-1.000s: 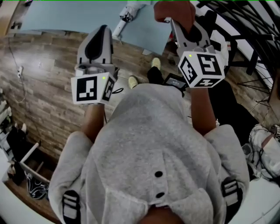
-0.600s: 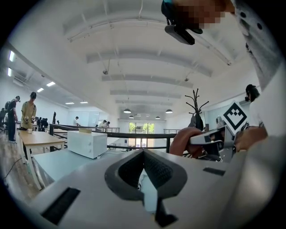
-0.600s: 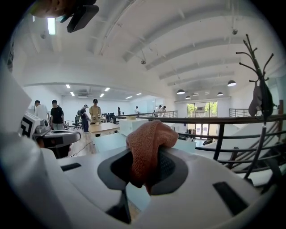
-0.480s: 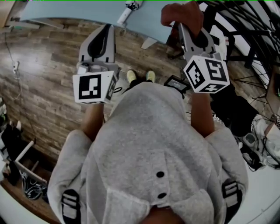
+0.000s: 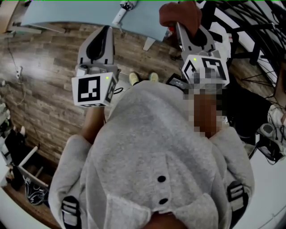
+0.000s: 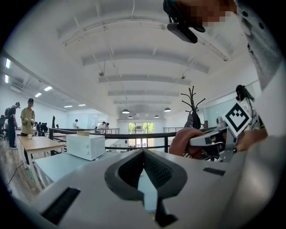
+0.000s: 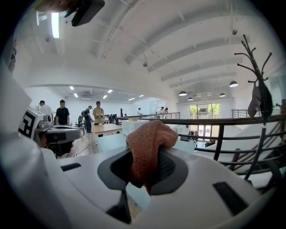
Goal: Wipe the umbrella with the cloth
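Observation:
A rust-brown cloth [image 5: 180, 15] is bunched between the jaws of my right gripper [image 5: 179, 24], which is shut on it. In the right gripper view the cloth [image 7: 148, 145] bulges out above the right gripper [image 7: 144, 172]. My left gripper [image 5: 107, 30] is held level beside it. Its jaws are shut with nothing between them, as the left gripper view shows at the left gripper [image 6: 144, 156]. A white rod-like thing with a dark end [image 5: 120, 12] lies on the pale blue table [image 5: 71, 13]. I cannot tell whether it is the umbrella.
A white box [image 6: 85, 146] stands on the pale table ahead. A black railing [image 7: 223, 129] and a coat rack [image 7: 258, 91] stand to the right. Wooden floor [image 5: 40, 89] lies below, with cables and gear at both sides. People stand far off at the left [image 7: 62, 115].
The floor and table edge have slid toward the picture's top and the person's shoes have come into view. Both grippers stay side by side. The cloth is still held.

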Action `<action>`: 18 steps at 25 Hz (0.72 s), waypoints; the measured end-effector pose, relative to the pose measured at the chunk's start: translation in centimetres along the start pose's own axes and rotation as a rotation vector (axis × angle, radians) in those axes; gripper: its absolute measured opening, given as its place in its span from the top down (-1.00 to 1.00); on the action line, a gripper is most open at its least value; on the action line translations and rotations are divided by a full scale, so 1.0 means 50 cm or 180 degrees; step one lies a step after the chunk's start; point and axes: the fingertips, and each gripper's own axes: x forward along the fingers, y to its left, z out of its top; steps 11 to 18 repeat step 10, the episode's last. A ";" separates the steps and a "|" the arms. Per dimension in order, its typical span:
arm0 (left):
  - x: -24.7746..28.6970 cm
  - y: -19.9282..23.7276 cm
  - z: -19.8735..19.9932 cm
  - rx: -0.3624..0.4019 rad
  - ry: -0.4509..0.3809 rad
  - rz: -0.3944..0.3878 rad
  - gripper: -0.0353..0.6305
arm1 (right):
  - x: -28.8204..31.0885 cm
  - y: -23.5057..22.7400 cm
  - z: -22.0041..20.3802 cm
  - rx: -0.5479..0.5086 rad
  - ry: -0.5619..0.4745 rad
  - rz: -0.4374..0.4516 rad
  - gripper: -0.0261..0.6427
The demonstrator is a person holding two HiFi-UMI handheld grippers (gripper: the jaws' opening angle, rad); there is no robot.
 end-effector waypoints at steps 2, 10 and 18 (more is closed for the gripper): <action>-0.001 -0.010 0.012 -0.0007 -0.0019 -0.0010 0.85 | -0.010 -0.005 0.003 -0.0011 0.0006 -0.0008 0.68; 0.011 -0.037 0.021 0.0006 -0.0081 -0.0085 0.85 | -0.019 -0.017 0.000 -0.0046 0.0026 0.0020 0.68; 0.011 -0.037 0.021 0.0006 -0.0081 -0.0085 0.85 | -0.019 -0.017 0.000 -0.0046 0.0026 0.0020 0.68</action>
